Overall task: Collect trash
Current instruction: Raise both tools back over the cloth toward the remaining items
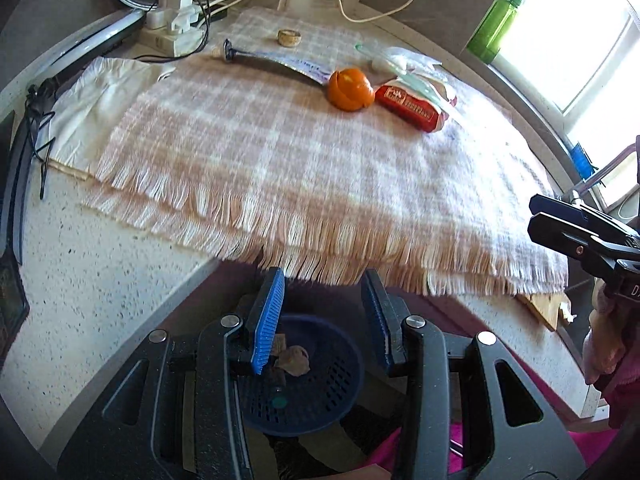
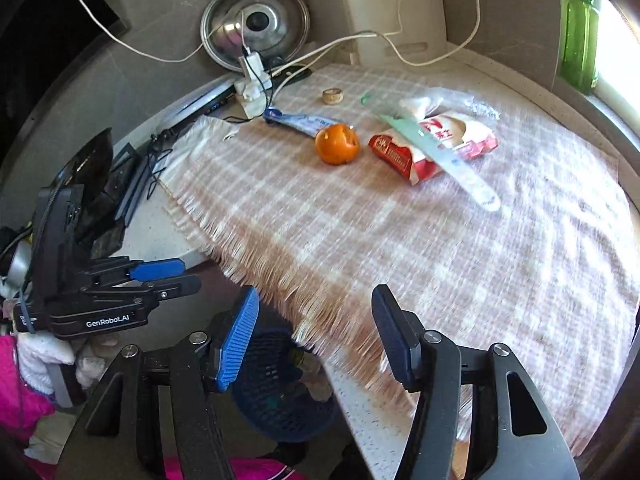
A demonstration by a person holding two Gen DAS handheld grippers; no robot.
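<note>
Trash on a checked cloth, blue basket below the counter edge.
Left wrist view: left gripper (image 1: 324, 320) parted about halfway, empty, above the blue basket (image 1: 340, 392) holding crumpled scraps (image 1: 294, 360); orange peel (image 1: 351, 89) just beside the red wrapper (image 1: 408, 109) at the far side of the checked cloth (image 1: 280, 160). Right wrist view: right gripper (image 2: 316, 332) wider apart, empty, over the cloth fringe; peel (image 2: 337, 144), wrapper (image 2: 424, 152), flattened tube (image 2: 300, 122) well beyond; left gripper (image 2: 176, 276) at left.
</note>
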